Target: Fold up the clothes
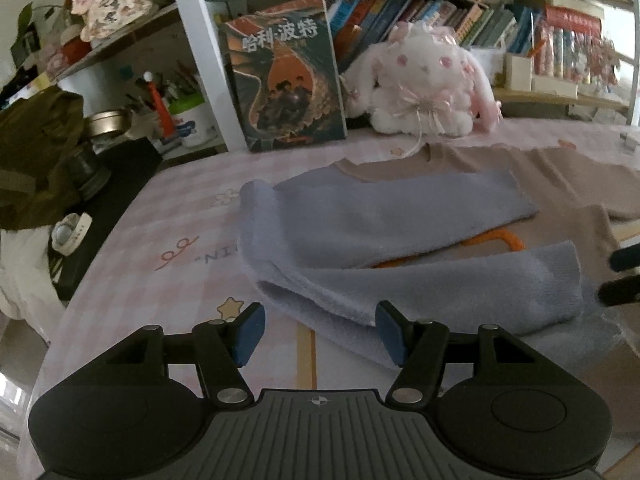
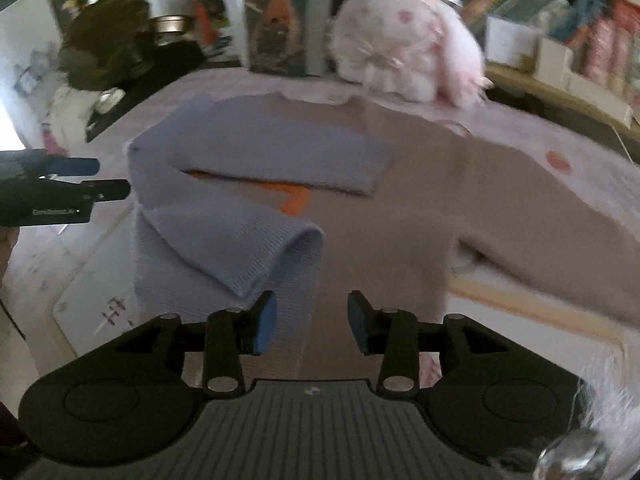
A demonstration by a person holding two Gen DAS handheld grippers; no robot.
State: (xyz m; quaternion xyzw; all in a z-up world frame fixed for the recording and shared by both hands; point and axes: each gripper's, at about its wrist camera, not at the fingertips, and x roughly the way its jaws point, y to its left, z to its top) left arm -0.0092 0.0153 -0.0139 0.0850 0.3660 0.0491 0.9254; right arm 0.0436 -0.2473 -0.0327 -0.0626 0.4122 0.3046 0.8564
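A tan sweater (image 2: 420,200) with pale blue sleeves and an orange motif (image 2: 294,200) lies flat on the pink checked tablecloth (image 1: 168,216). The blue left sleeve (image 1: 380,208) is folded across the chest, and a second blue fold (image 1: 440,292) lies nearer, over the hem. My left gripper (image 1: 320,334) is open and empty, just short of the blue fold's edge. My right gripper (image 2: 312,322) is open and empty above the sweater's lower part, next to the blue cuff (image 2: 256,256). The left gripper also shows in the right wrist view (image 2: 112,179) at the sweater's left side.
A white and pink plush rabbit (image 1: 424,84) and an upright book (image 1: 286,76) stand at the table's back edge before a bookshelf (image 1: 460,20). A dark bag (image 1: 36,160), a tin (image 1: 108,122) and a cup of pens (image 1: 180,112) sit at the left.
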